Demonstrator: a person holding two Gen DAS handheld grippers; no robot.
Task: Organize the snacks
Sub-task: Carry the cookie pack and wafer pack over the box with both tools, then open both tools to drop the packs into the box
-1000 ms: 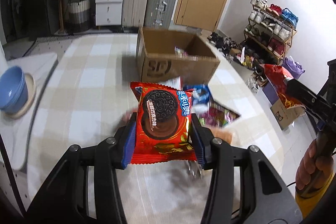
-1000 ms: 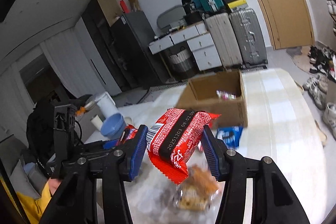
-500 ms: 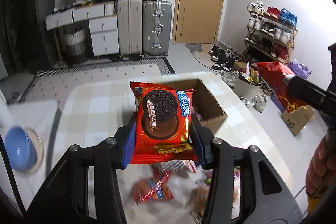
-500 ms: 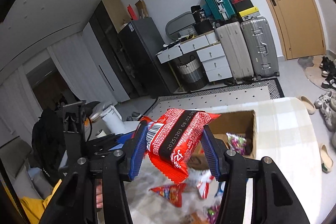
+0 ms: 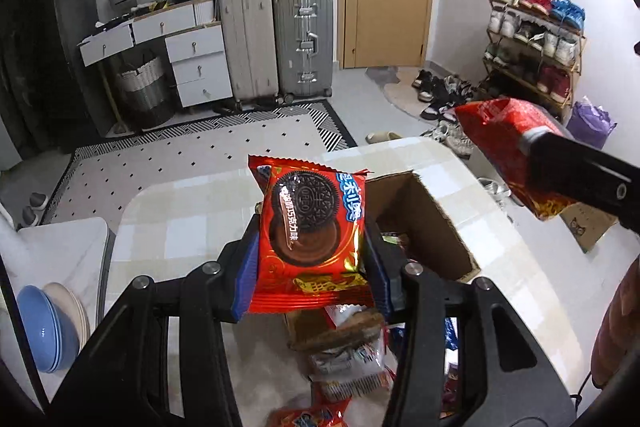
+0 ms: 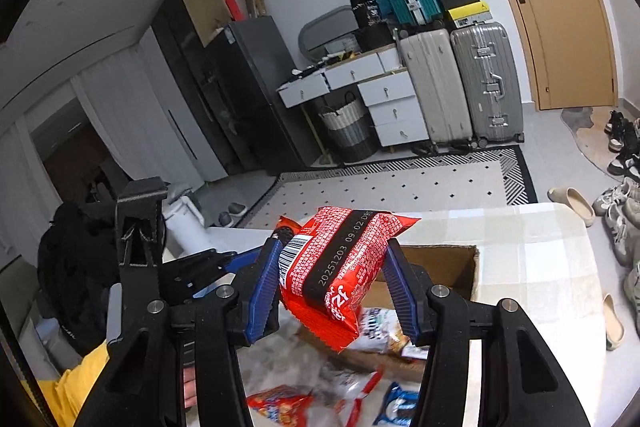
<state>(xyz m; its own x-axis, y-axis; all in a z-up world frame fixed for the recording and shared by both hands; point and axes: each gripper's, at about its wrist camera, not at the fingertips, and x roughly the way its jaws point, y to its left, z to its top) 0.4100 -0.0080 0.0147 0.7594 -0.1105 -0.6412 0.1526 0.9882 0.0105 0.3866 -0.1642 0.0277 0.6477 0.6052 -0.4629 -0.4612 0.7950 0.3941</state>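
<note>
Jaws: left gripper (image 5: 310, 259) clenched a glossy red cookie packet (image 5: 310, 233); right gripper (image 6: 332, 291) clenched a crinkled red snack bag (image 6: 340, 271).
Placement: both packets hung above the brown cardboard box (image 5: 424, 223) near the checked tabletop's (image 5: 176, 223) far edge.
Advice: probably lower each fully inside before releasing.
Unclear: box contents mostly hidden; loose snacks (image 6: 280, 405) below looked blurred.
</note>
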